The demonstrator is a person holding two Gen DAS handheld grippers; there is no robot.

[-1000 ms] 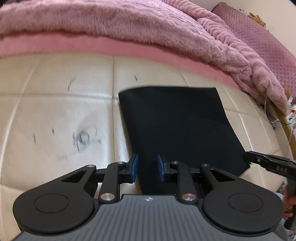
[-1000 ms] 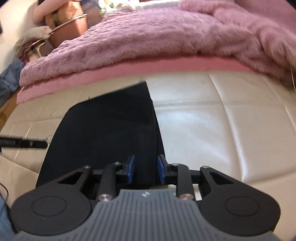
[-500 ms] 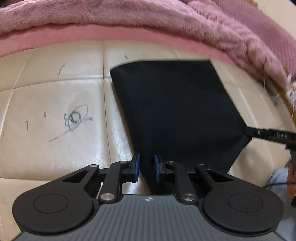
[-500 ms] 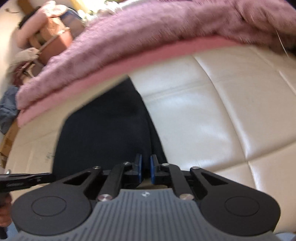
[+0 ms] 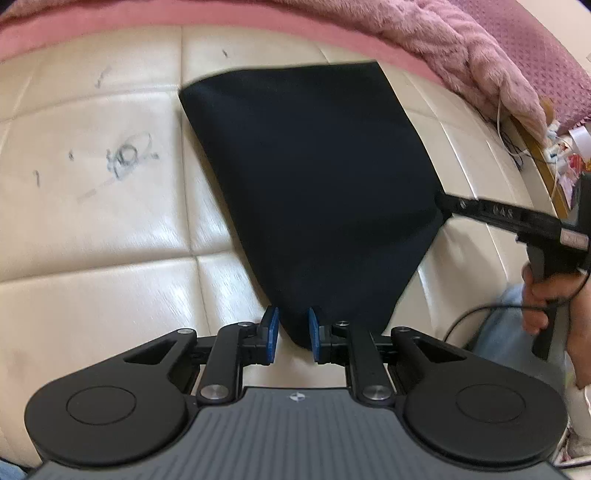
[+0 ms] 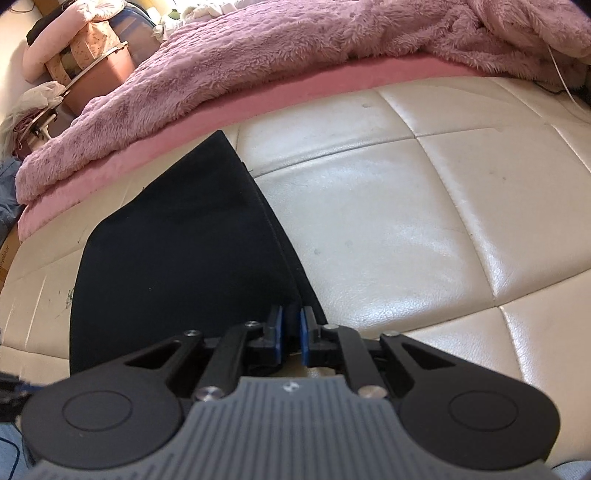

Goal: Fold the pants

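The black pants lie folded flat on the cream quilted leather surface, their far edge near the pink blanket. My left gripper is at the near left corner of the pants, jaws a little apart with the cloth corner between the blue pads. My right gripper is shut on the near right corner of the pants. It also shows in the left wrist view, at the pants' right corner, held by a hand.
A fluffy pink blanket and pink edge band run along the far side. Pen scribbles mark the leather left of the pants. Boxes and bags stand far left. A cable hangs at right.
Both grippers have pulled the near edge of the pants toward me. The left jaws have widened slightly; the right jaws closed on the cloth corner a half second ago and stay closed.
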